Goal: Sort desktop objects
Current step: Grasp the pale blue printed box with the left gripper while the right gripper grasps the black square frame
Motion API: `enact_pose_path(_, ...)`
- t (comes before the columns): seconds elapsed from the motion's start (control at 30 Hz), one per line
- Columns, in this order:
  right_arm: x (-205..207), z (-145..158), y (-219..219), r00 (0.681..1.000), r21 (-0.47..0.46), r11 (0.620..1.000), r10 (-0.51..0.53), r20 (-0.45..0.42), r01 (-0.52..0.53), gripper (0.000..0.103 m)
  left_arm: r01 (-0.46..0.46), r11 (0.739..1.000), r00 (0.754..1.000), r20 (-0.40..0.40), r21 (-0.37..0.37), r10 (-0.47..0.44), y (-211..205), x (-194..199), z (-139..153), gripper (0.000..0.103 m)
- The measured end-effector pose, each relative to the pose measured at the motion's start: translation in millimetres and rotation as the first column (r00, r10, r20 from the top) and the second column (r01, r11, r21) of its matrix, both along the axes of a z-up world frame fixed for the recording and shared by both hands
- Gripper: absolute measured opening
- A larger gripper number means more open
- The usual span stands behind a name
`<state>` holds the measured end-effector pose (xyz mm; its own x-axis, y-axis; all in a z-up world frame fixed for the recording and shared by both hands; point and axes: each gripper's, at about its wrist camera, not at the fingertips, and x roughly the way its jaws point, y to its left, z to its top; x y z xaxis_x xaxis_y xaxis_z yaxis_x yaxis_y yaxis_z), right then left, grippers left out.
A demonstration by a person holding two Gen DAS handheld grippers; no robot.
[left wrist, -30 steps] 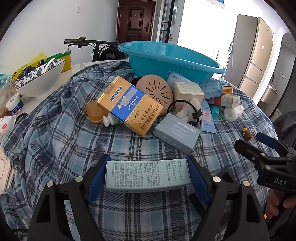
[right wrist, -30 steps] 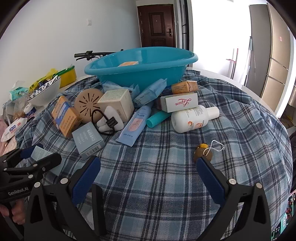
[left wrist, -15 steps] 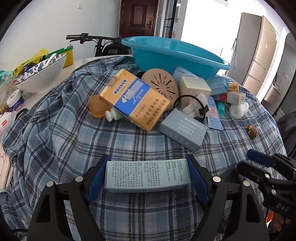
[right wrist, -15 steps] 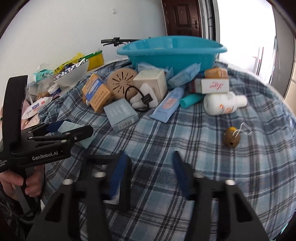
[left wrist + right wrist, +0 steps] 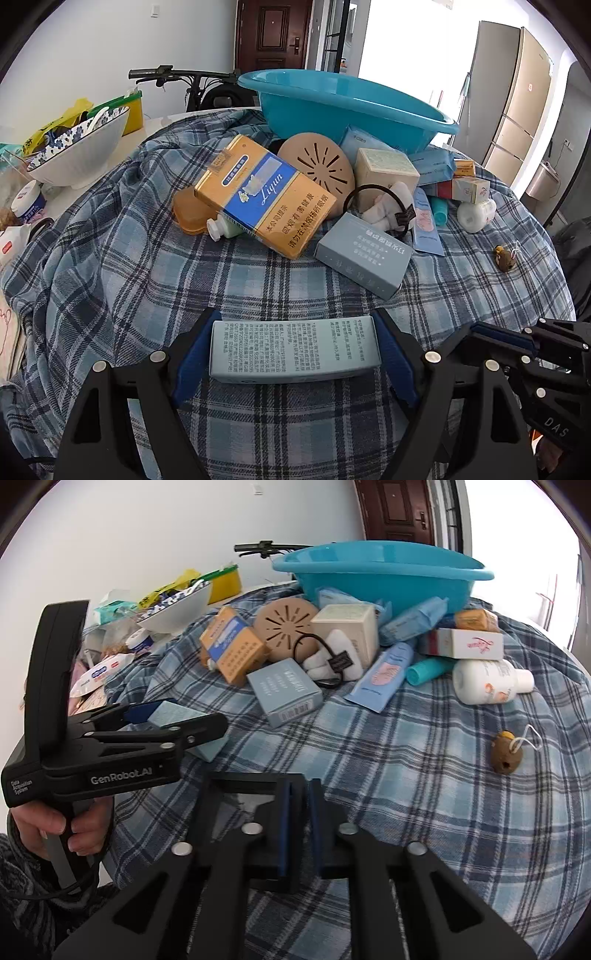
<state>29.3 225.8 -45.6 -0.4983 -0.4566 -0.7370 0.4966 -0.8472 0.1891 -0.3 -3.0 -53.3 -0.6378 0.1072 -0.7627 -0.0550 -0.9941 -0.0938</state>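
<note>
Currently left claw point(image 5: 295, 347) clamps the pale blue box point(image 5: 294, 347) by its ends, off the bench, ready for sorting. Right claw point(image 5: 300, 812) pinched empty. Basin point(image 5: 347, 110) sits behind the pile, likely destination.

I am in a home: dark wooden front door point(image 5: 275, 35), tall beige fridge point(image 5: 513, 107), parked bicycle's black handlebar point(image 5: 173, 74).

Bright daylight from overexposed doorway point(image 5: 402, 40) at right rear; soft shadows; strong fisheye curvature, dark vignetted corners.

Glossy plastic basin point(image 5: 343, 107), soft plaid cloth point(image 5: 258, 280)
</note>
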Motion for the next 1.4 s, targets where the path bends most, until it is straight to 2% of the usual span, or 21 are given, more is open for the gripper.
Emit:
enact_pose_path(0.3,-30.2,3.7,20.7,0.981,0.0,0.983,-0.183,-0.071,0.183,0.007,-0.003,1.0,1.0,0.0,-0.001,0.003,-0.7,-0.8,-0.4,0.084)
enact_pose_path(0.33,-35.4,2.8,23.9,0.971,0.012,0.974,-0.224,-0.08,0.226,0.007,-0.002,1.0,1.0,-0.001,-0.002,0.002,-0.5,-0.9,-0.4,0.084)
enact_pose_path(0.37,-42.9,0.0,27.4,0.962,0.03,0.963,-0.266,-0.063,0.268,0.013,-0.001,1.0,1.0,-0.001,-0.003,0.001,-0.6,-0.8,-0.4,0.084)
enact_pose_path(0.43,-41.7,0.7,28.4,0.967,-0.003,0.968,-0.252,-0.036,0.252,0.041,-0.002,1.0,1.0,-0.001,-0.003,0.002,-0.7,-0.9,-0.5,0.084)
enact_pose_path(0.47,-37.4,3.4,28.7,0.967,-0.023,0.968,-0.251,-0.051,0.25,0.073,-0.002,1.0,1.0,-0.001,-0.002,0.002,-0.5,-0.9,-0.6,0.084)
enact_pose_path(0.5,-30.5,7.6,28.8,0.962,-0.038,0.966,-0.26,-0.086,0.258,0.09,-0.002,1.0,1.0,-0.001,-0.002,0.002,-0.5,-0.7,-0.5,0.084)
enact_pose_path(0.57,-20.7,13.0,25.3,0.955,-0.016,0.964,-0.266,-0.134,0.266,0.091,-0.001,1.0,1.0,-0.002,-0.002,0.001,-0.6,-0.5,-0.5,0.084)
enact_pose_path(0.73,-20.6,6.5,7.8,0.961,0.095,0.964,-0.231,-0.155,0.247,0.091,0.004,1.0,1.0,-0.004,-0.001,-0.004,0.6,0.6,0.1,0.084)
enact_pose_path(0.93,-19.6,0.8,3.4,0.964,0.126,0.962,-0.225,-0.14,0.243,0.092,-0.004,1.0,1.0,-0.005,-0.002,0.004,-2.5,1.4,0.4,0.084)
enact_pose_path(1.07,-22.3,-1.9,5.0,0.965,0.125,0.961,-0.23,-0.123,0.245,0.096,0.001,1.0,1.0,0.001,-0.005,-0.001,-1.4,1.0,-1.7,0.084)
enact_pose_path(1.1,-24.3,-3.2,5.6,0.967,0.127,0.962,-0.23,-0.109,0.243,0.101,0.004,1.0,1.0,0.0,-0.006,-0.004,-0.7,1.3,-1.5,0.084)
enact_pose_path(1.2,-31.1,-11.9,-3.3,0.98,0.203,0.958,-0.195,-0.047,0.2,0.103,0.008,1.0,1.0,-0.005,-0.007,-0.008,-0.2,1.9,-1.2,0.084)
enact_pose_path(1.33,-17.3,-5.7,-16.4,0.978,0.24,0.955,-0.14,-0.152,0.174,0.103,0.002,1.0,1.0,-0.001,-0.008,-0.002,-0.9,1.2,-1.8,0.084)
enact_pose_path(1.4,-16.7,-8.4,-22.2,0.977,0.288,0.941,-0.131,-0.168,0.176,0.103,0.002,1.0,1.0,-0.001,-0.007,-0.002,-0.5,1.5,-1.4,0.084)
